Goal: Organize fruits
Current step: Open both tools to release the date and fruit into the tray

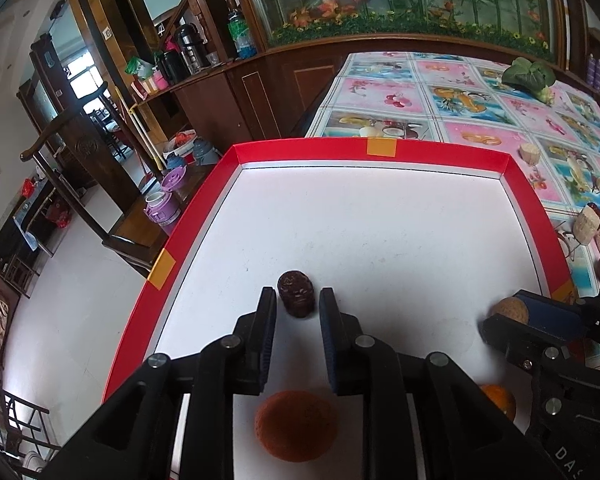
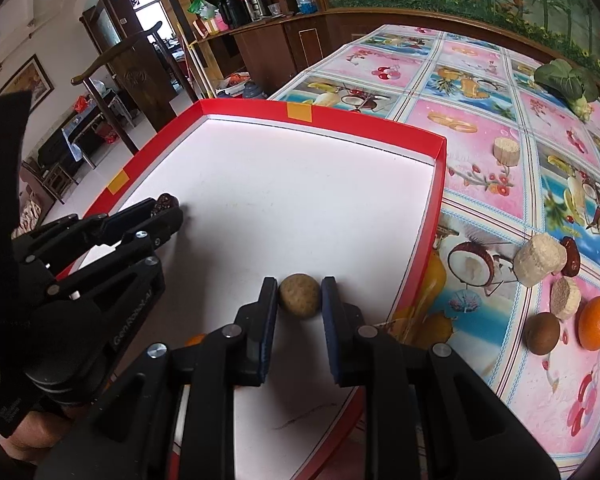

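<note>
The left gripper (image 1: 298,304) stands with its pads a little apart around a dark wrinkled red date (image 1: 295,293), which rests on the white floor of the red-rimmed tray (image 1: 380,156), centre-low in the left wrist view; gaps show on both sides, so nothing is clamped. The right gripper (image 2: 299,295) is closed on a round tan fruit (image 2: 300,295), low in its own view and near the tray's right wall. An orange-brown fruit (image 1: 296,426) lies beneath the left jaws. The date looks light, firm and ridged, likely easy to pinch across its middle. The tan fruit seems hard, smooth and apt to roll, so grip its widest part
</note>
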Demonstrator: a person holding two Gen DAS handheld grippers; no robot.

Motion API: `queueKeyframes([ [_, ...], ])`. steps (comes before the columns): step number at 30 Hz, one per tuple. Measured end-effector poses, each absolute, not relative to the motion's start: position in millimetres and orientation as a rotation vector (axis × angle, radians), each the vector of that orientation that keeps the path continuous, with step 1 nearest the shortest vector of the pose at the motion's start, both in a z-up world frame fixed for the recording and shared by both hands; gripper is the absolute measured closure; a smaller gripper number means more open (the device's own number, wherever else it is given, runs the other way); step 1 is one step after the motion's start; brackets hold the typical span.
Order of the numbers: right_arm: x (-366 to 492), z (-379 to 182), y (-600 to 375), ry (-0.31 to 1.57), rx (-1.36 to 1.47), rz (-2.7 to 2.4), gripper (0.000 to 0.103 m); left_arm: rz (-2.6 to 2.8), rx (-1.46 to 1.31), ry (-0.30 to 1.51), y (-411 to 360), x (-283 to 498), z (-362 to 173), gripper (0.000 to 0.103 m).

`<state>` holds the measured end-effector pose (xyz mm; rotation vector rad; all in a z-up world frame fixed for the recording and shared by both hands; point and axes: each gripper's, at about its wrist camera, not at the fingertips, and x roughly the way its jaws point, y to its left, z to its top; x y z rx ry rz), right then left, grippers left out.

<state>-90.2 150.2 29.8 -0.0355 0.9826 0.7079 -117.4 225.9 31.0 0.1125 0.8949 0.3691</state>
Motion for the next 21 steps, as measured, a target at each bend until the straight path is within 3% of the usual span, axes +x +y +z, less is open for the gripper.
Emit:
queueKeyframes([
  [2,-91,30,149,0.981,-0.035,0.719,0.078,0.382,0.118,0.893,225,-118,31,0.059],
  [4,-93,31,146,0.977,-0.02,0.733,0.078,0.387,0.12,0.876,223,-122,35,0.053],
  [10,-97,46,126,0.911,0.021,0.741,0.078,0.381,0.107,0.816,212,-129,54,0.045],
  [21,-93,69,75,0.842,0.108,0.683,0.078,0.352,0.173,0.723,177,-136,86,0.042],
])
